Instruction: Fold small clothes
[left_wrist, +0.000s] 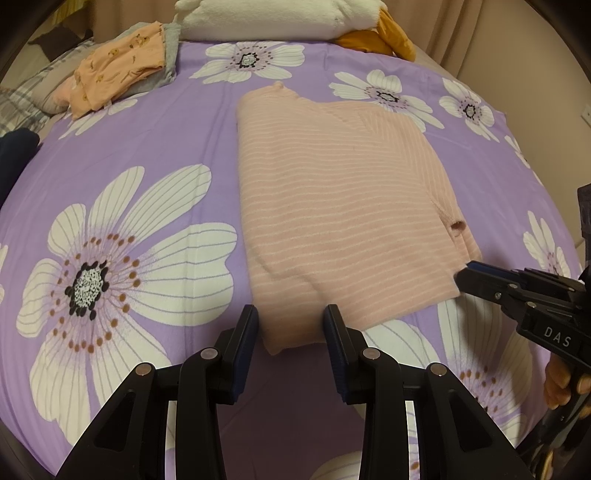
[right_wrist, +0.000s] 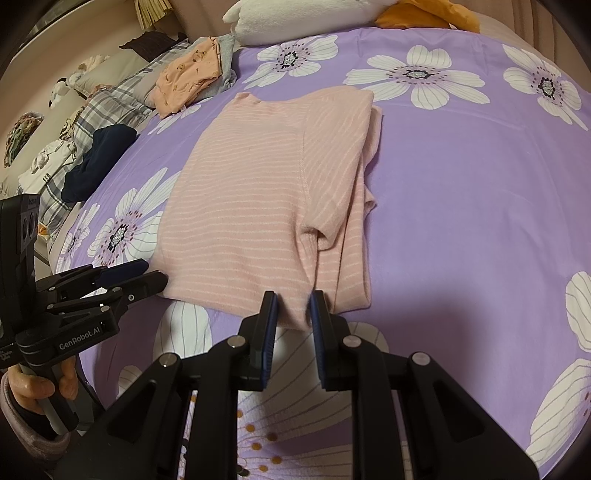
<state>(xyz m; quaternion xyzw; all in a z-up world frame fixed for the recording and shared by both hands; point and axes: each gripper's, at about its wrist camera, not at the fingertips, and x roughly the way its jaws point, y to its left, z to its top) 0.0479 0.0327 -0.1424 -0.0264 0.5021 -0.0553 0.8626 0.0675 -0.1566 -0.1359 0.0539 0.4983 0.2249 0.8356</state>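
A pink striped shirt (left_wrist: 332, 206) lies flat on the purple flowered bedspread (left_wrist: 147, 140), its sides and a sleeve folded in. My left gripper (left_wrist: 290, 317) is open, its jaws on either side of the shirt's near left hem corner. My right gripper (right_wrist: 293, 304) is open, its jaws either side of the near right hem (right_wrist: 295, 314). The shirt also shows in the right wrist view (right_wrist: 266, 192). The right gripper appears in the left wrist view (left_wrist: 463, 275), the left one in the right wrist view (right_wrist: 155, 273).
A folded orange garment on a grey one (left_wrist: 122, 66) lies at the far left. A white plush pillow (left_wrist: 277, 18) and an orange cloth (left_wrist: 384, 37) sit at the far edge. A dark navy garment (right_wrist: 99, 158) and plaid bedding (right_wrist: 110, 103) lie to the left.
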